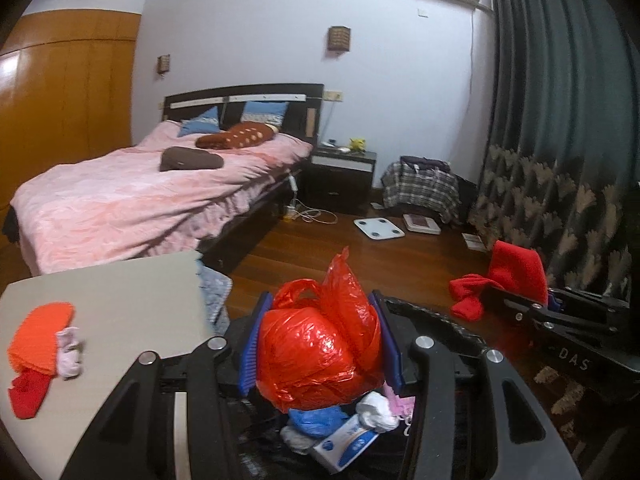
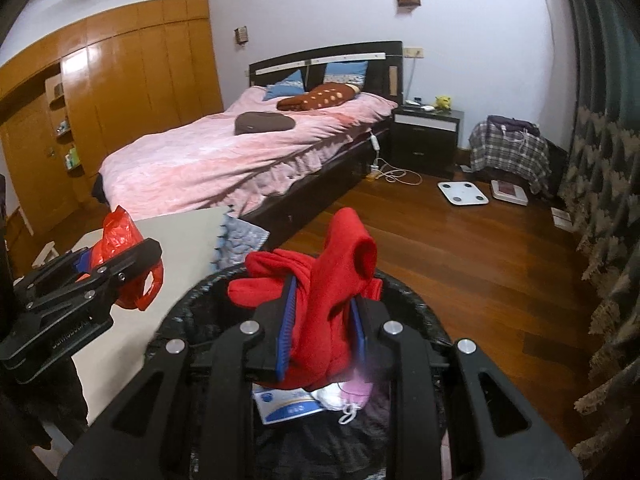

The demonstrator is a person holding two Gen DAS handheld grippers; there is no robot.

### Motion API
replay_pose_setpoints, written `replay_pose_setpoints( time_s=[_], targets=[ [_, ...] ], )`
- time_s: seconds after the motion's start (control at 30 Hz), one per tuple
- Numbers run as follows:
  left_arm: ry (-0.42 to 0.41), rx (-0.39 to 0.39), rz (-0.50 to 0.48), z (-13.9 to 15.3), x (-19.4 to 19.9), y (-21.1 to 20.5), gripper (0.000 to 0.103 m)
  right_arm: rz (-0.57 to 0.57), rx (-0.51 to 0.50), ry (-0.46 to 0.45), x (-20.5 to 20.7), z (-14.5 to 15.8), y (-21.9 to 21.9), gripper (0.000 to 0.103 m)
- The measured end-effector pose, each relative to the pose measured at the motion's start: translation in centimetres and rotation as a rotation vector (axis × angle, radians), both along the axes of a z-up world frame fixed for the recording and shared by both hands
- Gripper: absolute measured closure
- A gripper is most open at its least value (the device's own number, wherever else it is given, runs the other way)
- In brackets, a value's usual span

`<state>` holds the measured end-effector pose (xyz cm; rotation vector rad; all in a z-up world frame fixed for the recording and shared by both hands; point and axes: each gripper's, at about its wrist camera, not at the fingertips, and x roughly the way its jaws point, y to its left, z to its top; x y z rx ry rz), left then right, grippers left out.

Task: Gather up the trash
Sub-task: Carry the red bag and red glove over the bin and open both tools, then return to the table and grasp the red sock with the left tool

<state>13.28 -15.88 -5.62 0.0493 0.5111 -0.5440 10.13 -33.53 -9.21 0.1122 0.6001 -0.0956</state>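
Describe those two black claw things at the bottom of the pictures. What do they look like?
Each is a black metal frame with cut-out slots and silver round bolts. The left gripper and the right gripper have blue ribbed pads on the fingers. Pale lettering marks each gripper's side.

My left tool (image 1: 318, 344) is black with blue pads and grips a shiny red plastic bag (image 1: 320, 356). My right tool (image 2: 322, 336), the same black and blue, holds a plain red cloth (image 2: 324, 300). The bin liner (image 2: 420, 320) is glossy black. On the beige tabletop (image 1: 120, 304) lies an orange piece (image 1: 40, 336). The bed cover (image 2: 224, 160) is pink, one cushion (image 2: 316, 98) brown with pale dots. The floor (image 2: 460, 260) is reddish-brown wood, the curtain (image 1: 560, 80) dark grey-green.
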Motion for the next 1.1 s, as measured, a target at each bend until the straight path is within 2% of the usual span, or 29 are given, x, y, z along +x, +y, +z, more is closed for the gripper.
replay_pose_setpoints(
  time_s=[0.07, 0.1, 0.2, 0.23, 0.3, 0.37, 0.4, 0.47, 0.63, 0.77, 1.1],
  targets=[
    [0.017, -0.007, -0.02, -0.3, 0.3, -0.7, 0.053, -0.003, 0.011, 0.006, 0.3, -0.4, -0.7, 0.072],
    [0.031, -0.009, -0.03, -0.5, 0.6, -1.1, 0.049, -0.009, 0.012, 0.01, 0.3, -0.6, -1.1, 0.07],
    [0.068, -0.023, -0.062, -1.0, 1.0, -1.3, 0.041, -0.026, 0.006, 0.02, 0.4, -1.4, -1.7, 0.052],
    [0.073, -0.024, -0.065, -1.1, 1.1, -1.3, 0.037, -0.031, 0.0, 0.02, 0.4, -1.6, -1.9, 0.043],
    [0.079, -0.028, -0.062, -1.2, 1.1, -0.8, 0.031, -0.039, -0.003, 0.018, 0.2, -1.9, -2.2, 0.037],
    [0.086, -0.031, -0.053, -1.3, 1.2, -0.2, 0.026, -0.066, -0.008, 0.018, 0.0, -2.1, -2.5, 0.021],
    [0.088, -0.032, -0.043, -1.2, 1.3, 0.2, 0.021, -0.079, -0.011, 0.013, -0.2, -2.1, -2.7, 0.019],
    [0.092, -0.037, -0.031, -1.2, 1.5, 0.9, 0.02, -0.091, -0.009, 0.011, -0.3, -2.2, -2.8, 0.011],
    [0.066, -0.035, 0.011, -0.5, 1.4, 2.9, 0.02, -0.102, 0.002, 0.003, -0.6, -1.9, -2.6, 0.01],
    [0.031, -0.023, 0.073, 0.3, 1.1, 5.6, 0.014, -0.075, 0.0, -0.005, -0.5, -1.3, -1.7, 0.008],
    [-0.008, 0.032, 0.253, 0.3, 0.4, 14.3, 0.009, 0.052, 0.019, -0.014, 2.1, -0.5, 5.5, 0.007]
  ],
)
